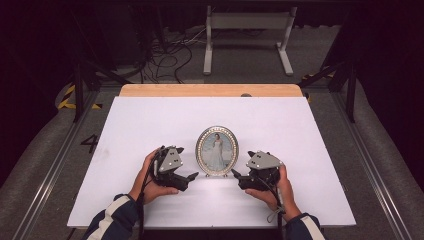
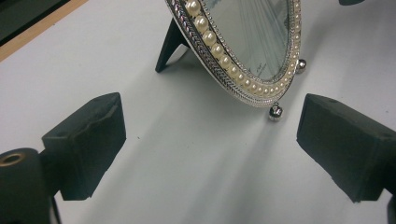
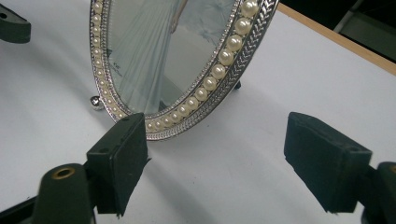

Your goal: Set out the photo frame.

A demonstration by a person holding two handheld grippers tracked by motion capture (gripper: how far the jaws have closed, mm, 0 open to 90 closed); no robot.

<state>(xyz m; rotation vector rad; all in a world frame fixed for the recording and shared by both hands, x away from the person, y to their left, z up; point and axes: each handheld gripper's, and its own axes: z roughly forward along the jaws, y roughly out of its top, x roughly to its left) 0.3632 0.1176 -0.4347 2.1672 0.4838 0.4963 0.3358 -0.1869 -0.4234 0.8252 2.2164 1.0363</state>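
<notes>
An oval picture frame [image 1: 217, 150] with a pearl and silver rim stands upright at the middle of the white table [image 1: 145, 125]. It rests on small ball feet [image 2: 275, 111] and a dark rear strut [image 2: 170, 44]. My left gripper [image 1: 190, 178] sits just left of the frame, held in a hand, its jaws pointing toward the frame's foot. In the left gripper view its jaws [image 2: 210, 140] stand wide apart over bare table, short of the frame [image 2: 243, 42]. My right gripper [image 1: 235, 176] mirrors it on the right. Its jaws [image 3: 215, 154] are open, the frame's lower rim [image 3: 187, 105] just beyond one pad.
A strip of wooden tabletop [image 1: 210, 90] shows along the far edge of the white sheet. Behind the table, on the floor, stand a white metal frame [image 1: 247, 30] and loose cables [image 1: 170, 55]. Metal rails run along both sides.
</notes>
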